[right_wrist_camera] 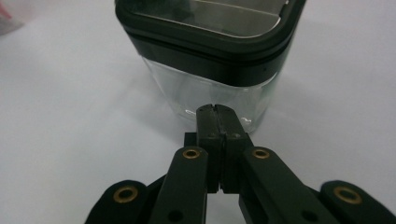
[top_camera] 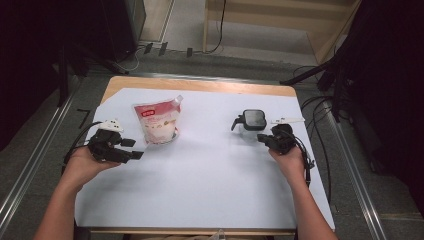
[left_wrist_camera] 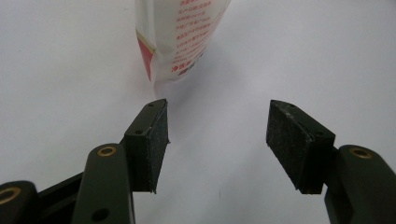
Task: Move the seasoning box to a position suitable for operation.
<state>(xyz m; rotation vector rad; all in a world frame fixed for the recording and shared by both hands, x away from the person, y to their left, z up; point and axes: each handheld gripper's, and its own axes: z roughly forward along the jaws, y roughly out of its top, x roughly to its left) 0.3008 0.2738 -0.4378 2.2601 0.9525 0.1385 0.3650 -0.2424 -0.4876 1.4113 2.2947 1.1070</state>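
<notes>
A white and red pouch (top_camera: pixel 159 121) with a spout stands on the white sheet at the left; its lower end (left_wrist_camera: pixel 180 39) rises just beyond my left gripper's jaws. My left gripper (top_camera: pixel 131 149) (left_wrist_camera: pixel 217 140) is open, with bare sheet between its pads, a little short of the pouch. A clear jar with a black lid (top_camera: pixel 250 122) (right_wrist_camera: pixel 215 51) stands at the right. My right gripper (top_camera: pixel 262 137) (right_wrist_camera: pixel 216 108) is shut with nothing between its jaws, its tips close against the jar's glass wall.
The white sheet (top_camera: pixel 210 175) covers a wooden table (top_camera: pixel 200 85). Cables (top_camera: pixel 320 130) lie on the floor along the table's right side. Dark stands and equipment (top_camera: pixel 115 30) are behind the table at the left and right.
</notes>
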